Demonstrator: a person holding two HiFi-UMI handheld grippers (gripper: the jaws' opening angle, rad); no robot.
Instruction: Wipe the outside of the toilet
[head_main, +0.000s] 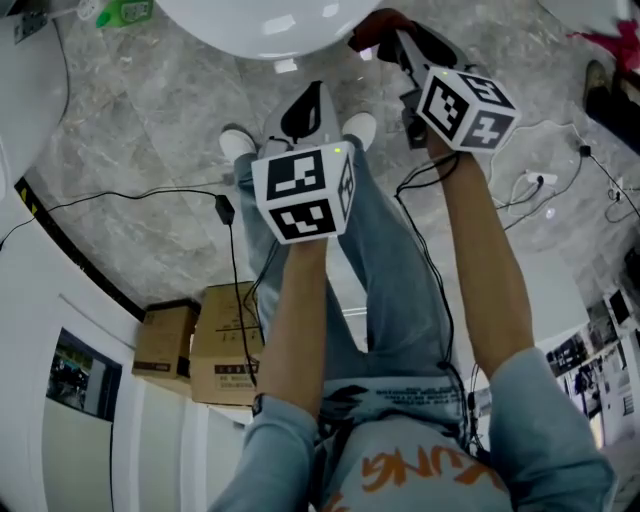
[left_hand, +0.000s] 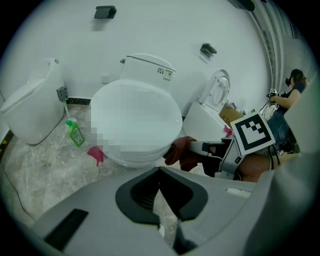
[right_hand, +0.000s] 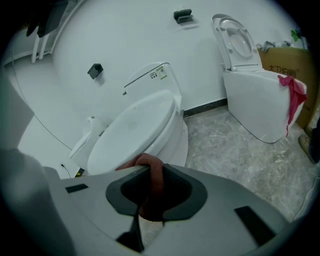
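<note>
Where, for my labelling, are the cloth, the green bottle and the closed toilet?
cloth (right_hand: 152, 179): right gripper view, its upright fold.
green bottle (left_hand: 76, 135): left gripper view, its body.
toilet (right_hand: 134, 131): right gripper view, closed lid.

White toilet (right_hand: 135, 127): lid down, tank against white wall, base on grey marble floor, upright. Reddish-brown cloth (right_hand: 152, 182): crumpled, folded over, pinched between jaws of right tool (right_hand: 152, 170), bunched end touching front edge of toilet (left_hand: 147, 67) bowl just under lid rim.
</note>
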